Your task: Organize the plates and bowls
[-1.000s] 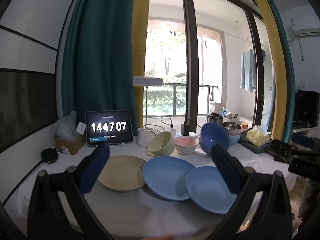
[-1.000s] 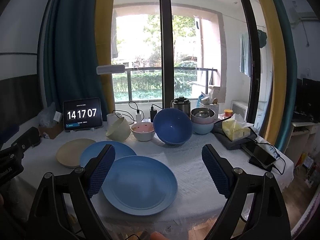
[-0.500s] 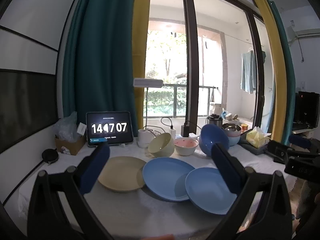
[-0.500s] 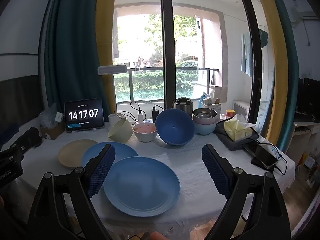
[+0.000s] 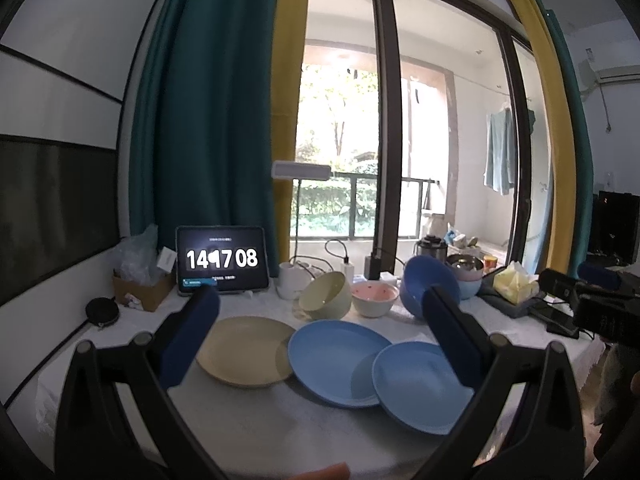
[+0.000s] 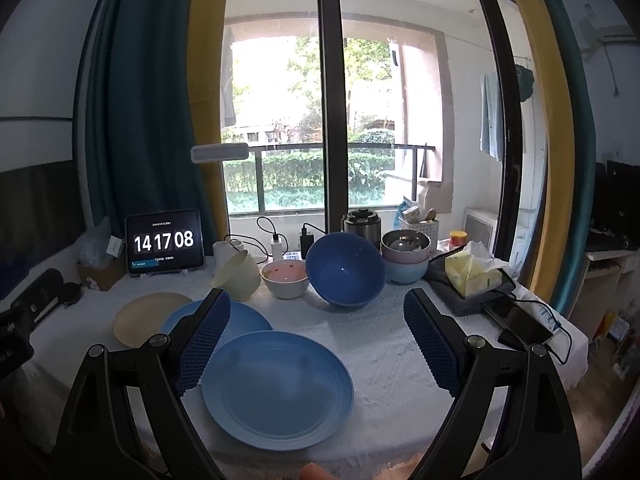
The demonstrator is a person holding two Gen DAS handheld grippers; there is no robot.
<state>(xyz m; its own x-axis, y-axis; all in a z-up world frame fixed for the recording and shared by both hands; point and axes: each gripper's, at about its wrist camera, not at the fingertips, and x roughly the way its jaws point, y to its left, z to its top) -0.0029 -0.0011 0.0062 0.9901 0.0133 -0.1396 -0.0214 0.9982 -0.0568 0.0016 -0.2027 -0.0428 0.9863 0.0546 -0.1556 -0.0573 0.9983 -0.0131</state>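
Grippers wide above seemingly overlapping plates.

The right gripper is hanging with its jaws wide apart above the front edge of the table, holding nothing. Just below it a blue plate is lying flat, overlapping a second blue plate behind it, with a beige plate to that one's left. Behind the plates a cream bowl and a dark blue bowl are leaning on their sides, flanking a small pink bowl that is sitting upright.
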